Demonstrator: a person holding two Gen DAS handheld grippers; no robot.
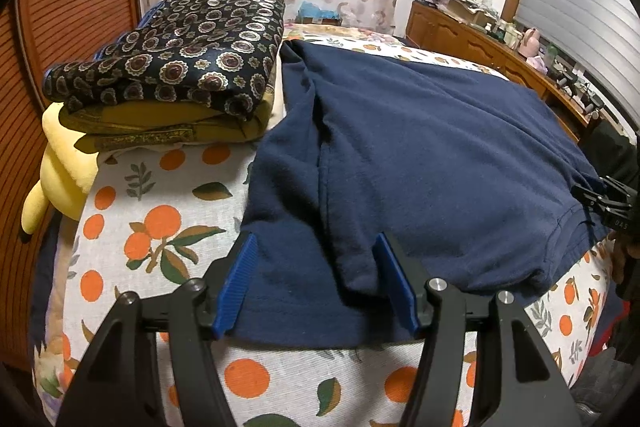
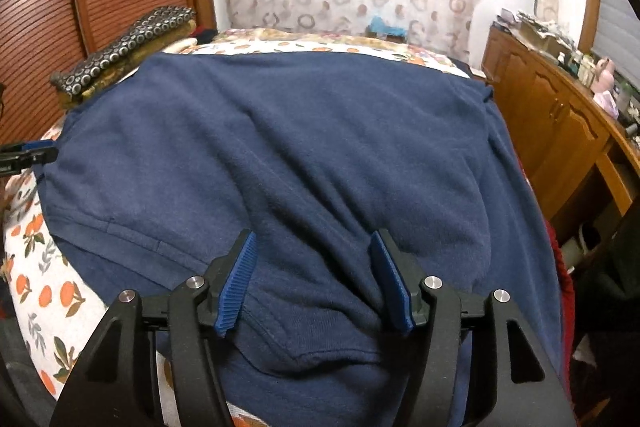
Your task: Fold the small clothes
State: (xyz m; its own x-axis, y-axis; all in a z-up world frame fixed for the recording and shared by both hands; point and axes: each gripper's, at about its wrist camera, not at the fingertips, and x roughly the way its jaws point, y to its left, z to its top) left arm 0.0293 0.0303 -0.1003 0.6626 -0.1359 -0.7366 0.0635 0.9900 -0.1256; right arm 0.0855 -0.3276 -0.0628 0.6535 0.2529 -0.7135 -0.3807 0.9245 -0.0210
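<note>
Bed cover, white with orange-fruit print, bears everything. Navy shirt spread flat across it, near hem toward cameras. Folded stack beside shirt's far-left corner: dark patterned cloth on top, mustard piece beneath, lower layers hidden. Yellow plush partly tucked under stack. Wooden dresser at right, clutter on top too small to identify. Left gripper spread wide, straddling shirt hem. Right gripper likewise spread over bunched hem fabric, nothing pinched.

Blk tongs, ribbed blue pads
</note>
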